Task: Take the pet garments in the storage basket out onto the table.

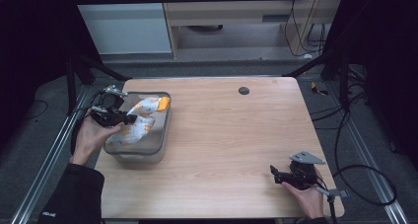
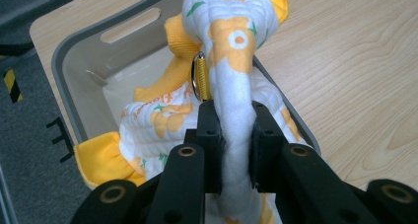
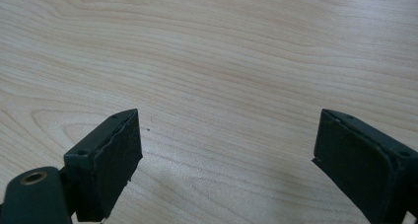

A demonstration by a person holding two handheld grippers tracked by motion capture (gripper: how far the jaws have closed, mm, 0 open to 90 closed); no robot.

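On the left side of the wooden table stands a grey plastic bin with cut-out handle slots in its end walls, and a white quilted garment printed with orange flowers and trimmed in yellow-orange fabric lies partly inside it. The left gripper, held in the person's left hand, reaches over the bin's left rim; in the left gripper view its two black jaws are clamped tightly on a bunched fold of the garment, which rises from between them and arches over the bin's right wall. A small metal ring on a yellow strap shows on the fabric just above the jaws. The rest of the cloth sags into the bin, with a yellow edge near its near-left corner. The right gripper is well apart from all this, resting low at the near right corner of the table in the person's right hand. In the right gripper view its jaws stand wide apart with nothing between them, bare wood grain beneath. A small dark round grommet sits in the tabletop near the far edge.
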